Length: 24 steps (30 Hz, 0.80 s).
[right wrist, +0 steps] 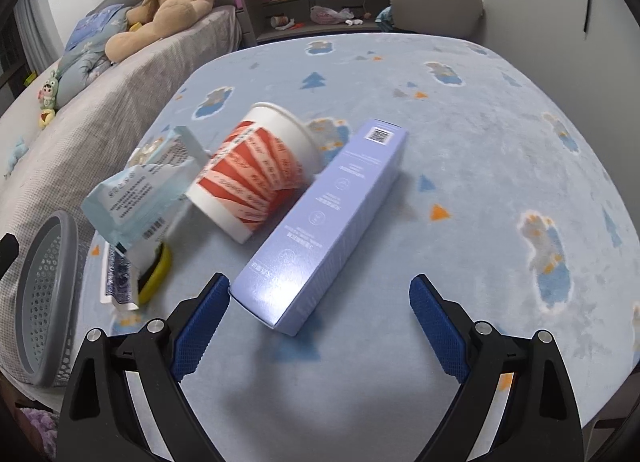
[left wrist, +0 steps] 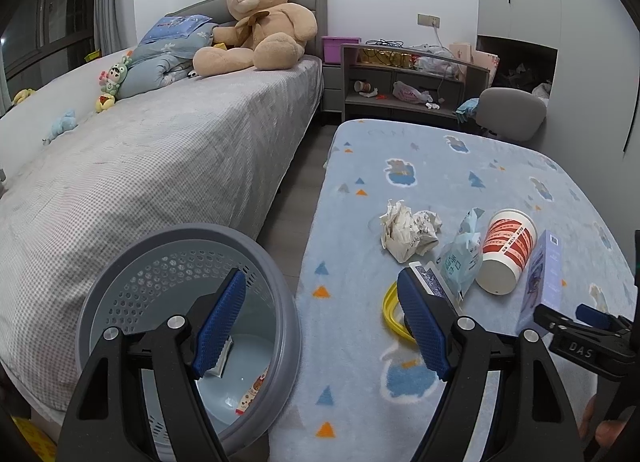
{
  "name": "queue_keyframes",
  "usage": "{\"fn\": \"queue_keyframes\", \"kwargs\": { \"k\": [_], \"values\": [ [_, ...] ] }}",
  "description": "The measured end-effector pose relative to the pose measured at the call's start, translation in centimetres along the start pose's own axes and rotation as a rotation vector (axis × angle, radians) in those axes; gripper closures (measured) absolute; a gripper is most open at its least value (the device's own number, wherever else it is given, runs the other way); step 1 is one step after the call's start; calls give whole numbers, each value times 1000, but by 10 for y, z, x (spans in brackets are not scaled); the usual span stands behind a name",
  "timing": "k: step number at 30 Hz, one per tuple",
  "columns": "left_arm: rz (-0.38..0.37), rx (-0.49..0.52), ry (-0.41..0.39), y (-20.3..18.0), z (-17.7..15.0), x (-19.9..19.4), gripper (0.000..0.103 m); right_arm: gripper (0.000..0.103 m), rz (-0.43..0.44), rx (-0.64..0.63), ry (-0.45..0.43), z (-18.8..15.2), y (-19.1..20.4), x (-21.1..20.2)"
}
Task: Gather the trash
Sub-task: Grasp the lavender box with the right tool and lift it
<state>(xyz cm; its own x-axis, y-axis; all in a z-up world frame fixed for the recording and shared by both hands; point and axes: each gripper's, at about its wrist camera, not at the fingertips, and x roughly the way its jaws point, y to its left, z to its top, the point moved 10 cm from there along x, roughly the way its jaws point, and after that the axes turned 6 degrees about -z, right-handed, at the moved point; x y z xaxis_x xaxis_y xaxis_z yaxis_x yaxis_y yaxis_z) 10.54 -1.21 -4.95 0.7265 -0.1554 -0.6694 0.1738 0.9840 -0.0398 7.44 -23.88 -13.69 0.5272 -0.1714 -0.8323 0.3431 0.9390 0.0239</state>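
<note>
Gaping wide, the right gripper point(right wrist: 320, 320) holds nothing; its left pad point(right wrist: 202, 328) sits just beside the near end of the lavender box point(right wrist: 320, 221), whether touching I cannot tell. Left gripper point(left wrist: 324, 322) also spread, empty, one finger over the grey perforated bin point(left wrist: 192, 326). Against the box's far side lies the red-striped paper cup point(right wrist: 260, 169), tipped over; past the cup, a pale blue wrapper point(right wrist: 140, 189) and crumpled paper point(left wrist: 408, 229). Everything rests on a blue patterned blanket point(right wrist: 480, 181). Beyond the bin: bed point(left wrist: 160, 165), teddy bear point(left wrist: 260, 21).
</note>
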Motion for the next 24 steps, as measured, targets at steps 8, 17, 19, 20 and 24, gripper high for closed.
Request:
{"fn": "queue_keyframes", "kwargs": {
  "k": [8,17,19,20,24],
  "values": [
    [-2,14,13,-5,-3,3,28,14,-52,28,-8,0,-39,-3],
    [-10,31,32,-13,-9,9,28,14,-28,51,-8,0,-54,-5],
    [-21,35,43,-16,-10,11,28,14,-15,48,-20,4,-50,-6],
    [-31,34,49,-17,-12,13,28,14,-1,48,-22,7,-48,-5],
    [-60,34,72,-24,-15,18,28,14,2,53,-27,16,-46,3]
  ]
}}
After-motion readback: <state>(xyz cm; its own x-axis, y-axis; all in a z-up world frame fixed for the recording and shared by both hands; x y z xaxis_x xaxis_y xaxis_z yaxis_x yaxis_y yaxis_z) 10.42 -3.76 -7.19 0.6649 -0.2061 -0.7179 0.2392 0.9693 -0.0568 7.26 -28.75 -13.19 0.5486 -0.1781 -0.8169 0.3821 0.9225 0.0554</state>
